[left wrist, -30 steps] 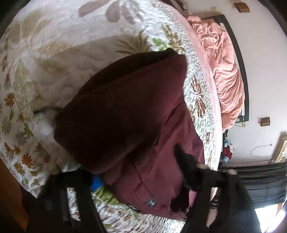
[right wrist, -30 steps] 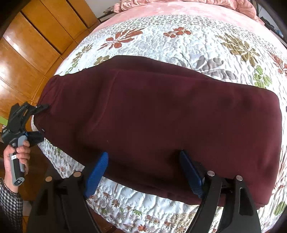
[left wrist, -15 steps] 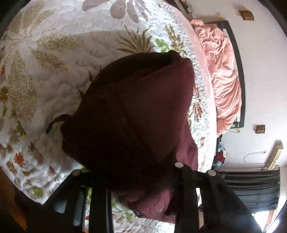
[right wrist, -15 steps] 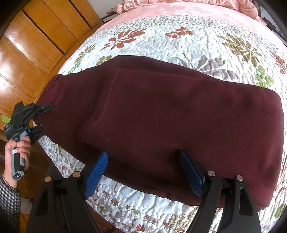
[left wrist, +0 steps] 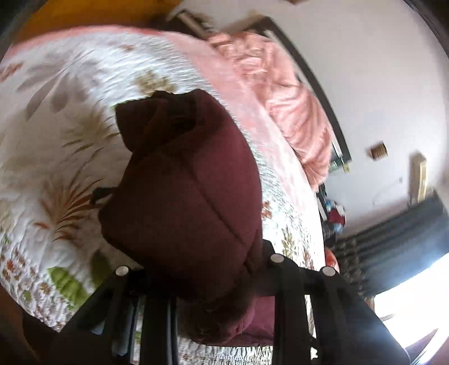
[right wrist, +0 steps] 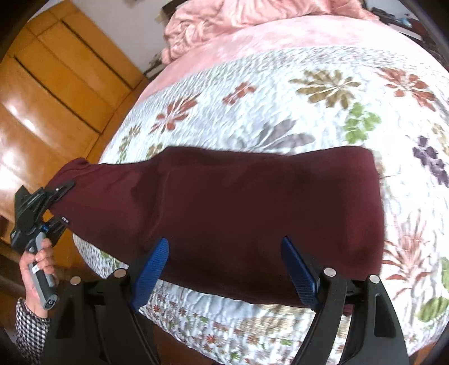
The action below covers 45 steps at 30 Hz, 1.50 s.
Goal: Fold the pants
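Dark maroon pants [right wrist: 238, 207] lie lengthwise across the floral quilt [right wrist: 280, 106], close to the bed's near edge. In the right wrist view my left gripper [right wrist: 60, 202] is at the far left, shut on the end of the pants and holding it up off the bed. In the left wrist view the bunched cloth [left wrist: 190, 196] fills the space between the left gripper [left wrist: 213, 280] jaws and hides the pads. My right gripper [right wrist: 224, 269] stands open above the near edge of the pants, its blue pads [right wrist: 151, 269] wide apart and touching nothing.
A pink blanket [right wrist: 224, 16] is heaped at the head of the bed. A wooden wardrobe [right wrist: 50, 92] stands to the left of the bed. A person's hand [right wrist: 39, 264] in a checked sleeve holds the left gripper's handle. Dark curtains [left wrist: 393, 247] hang by a bright window.
The left gripper has shut on the end of the pants and lifted it, bunching the cloth. The right gripper has drawn back and up, still open.
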{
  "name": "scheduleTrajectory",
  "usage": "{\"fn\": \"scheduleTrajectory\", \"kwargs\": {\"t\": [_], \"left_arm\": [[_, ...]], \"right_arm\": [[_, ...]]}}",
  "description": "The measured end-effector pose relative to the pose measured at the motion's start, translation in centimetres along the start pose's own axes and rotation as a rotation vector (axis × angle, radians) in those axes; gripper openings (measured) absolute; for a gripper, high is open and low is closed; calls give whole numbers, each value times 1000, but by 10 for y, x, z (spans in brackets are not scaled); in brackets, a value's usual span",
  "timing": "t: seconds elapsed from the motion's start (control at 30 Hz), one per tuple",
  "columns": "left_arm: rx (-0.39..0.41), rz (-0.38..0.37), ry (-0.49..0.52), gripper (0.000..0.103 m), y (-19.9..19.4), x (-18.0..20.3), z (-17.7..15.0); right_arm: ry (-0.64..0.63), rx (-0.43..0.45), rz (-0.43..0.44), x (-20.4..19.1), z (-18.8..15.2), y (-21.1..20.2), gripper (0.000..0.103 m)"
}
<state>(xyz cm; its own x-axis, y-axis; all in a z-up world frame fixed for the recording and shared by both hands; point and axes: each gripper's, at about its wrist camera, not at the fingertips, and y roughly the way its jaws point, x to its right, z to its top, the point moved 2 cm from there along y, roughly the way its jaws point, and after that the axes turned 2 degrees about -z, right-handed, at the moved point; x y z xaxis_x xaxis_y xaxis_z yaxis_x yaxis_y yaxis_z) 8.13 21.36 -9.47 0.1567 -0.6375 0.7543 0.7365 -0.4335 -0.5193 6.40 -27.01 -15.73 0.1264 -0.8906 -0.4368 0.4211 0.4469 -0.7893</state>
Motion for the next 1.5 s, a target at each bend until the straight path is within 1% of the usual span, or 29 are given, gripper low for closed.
{"fn": "scheduleTrajectory", "kwargs": {"t": [0.1, 0.23, 0.37, 0.43, 0.47, 0.57, 0.77, 0.8, 0.83, 0.93, 1.07, 1.17, 1.2, 1.23, 1.3, 1.33, 1.37, 1.4, 1.43, 1.47, 1.5], "left_arm": [[-11, -13, 102, 24, 11, 39, -6], [-50, -21, 243, 24, 22, 83, -26], [-96, 12, 374, 25, 42, 117, -47], [-119, 29, 412, 25, 52, 126, -55], [-132, 34, 429, 25, 55, 126, -59], [-164, 55, 470, 26, 79, 133, -63], [-270, 81, 558, 26, 117, 143, -91], [-284, 84, 569, 26, 114, 140, -104], [-298, 90, 581, 26, 120, 140, -110], [-324, 112, 633, 27, 119, 134, -131], [-360, 136, 667, 29, 136, 135, -146], [-386, 148, 693, 32, 138, 127, -143], [-406, 154, 700, 33, 143, 126, -150], [-433, 158, 709, 36, 149, 126, -160], [-469, 147, 712, 43, 149, 125, -168], [-483, 126, 703, 57, 145, 126, -172], [-500, 77, 675, 77, 138, 128, -171], [-515, 30, 644, 83, 131, 129, -169], [-516, -12, 613, 88, 122, 129, -166], [-494, -52, 580, 89, 109, 129, -159], [-469, -52, 567, 90, 102, 126, -152]], "right_arm": [[28, 29, -12, 15, 1, -13, 83], [65, 52, -12, 30, 2, -23, 83], [73, 59, -6, 37, 2, -26, 83], [70, 62, -3, 37, 1, -28, 83], [70, 64, 0, 38, 0, -28, 83], [71, 68, 7, 39, -1, -29, 83], [89, 69, 11, 47, -2, -27, 83], [92, 69, 12, 48, -2, -28, 83], [98, 68, 14, 50, -3, -28, 83], [111, 66, 15, 53, -3, -26, 83], [120, 60, 20, 56, -3, -24, 83], [126, 55, 29, 57, -2, -20, 83], [129, 50, 34, 57, -1, -18, 83], [132, 45, 37, 58, -1, -16, 83], [147, 15, 35, 61, 0, -8, 83], [156, 4, 33, 63, -1, -4, 83], [170, -8, 37, 67, -2, 0, 83], [179, -12, 42, 69, -2, 2, 83], [186, -14, 50, 72, -3, 3, 83], [189, -14, 55, 73, -3, 3, 83], [193, -12, 57, 73, -2, 2, 83]]}}
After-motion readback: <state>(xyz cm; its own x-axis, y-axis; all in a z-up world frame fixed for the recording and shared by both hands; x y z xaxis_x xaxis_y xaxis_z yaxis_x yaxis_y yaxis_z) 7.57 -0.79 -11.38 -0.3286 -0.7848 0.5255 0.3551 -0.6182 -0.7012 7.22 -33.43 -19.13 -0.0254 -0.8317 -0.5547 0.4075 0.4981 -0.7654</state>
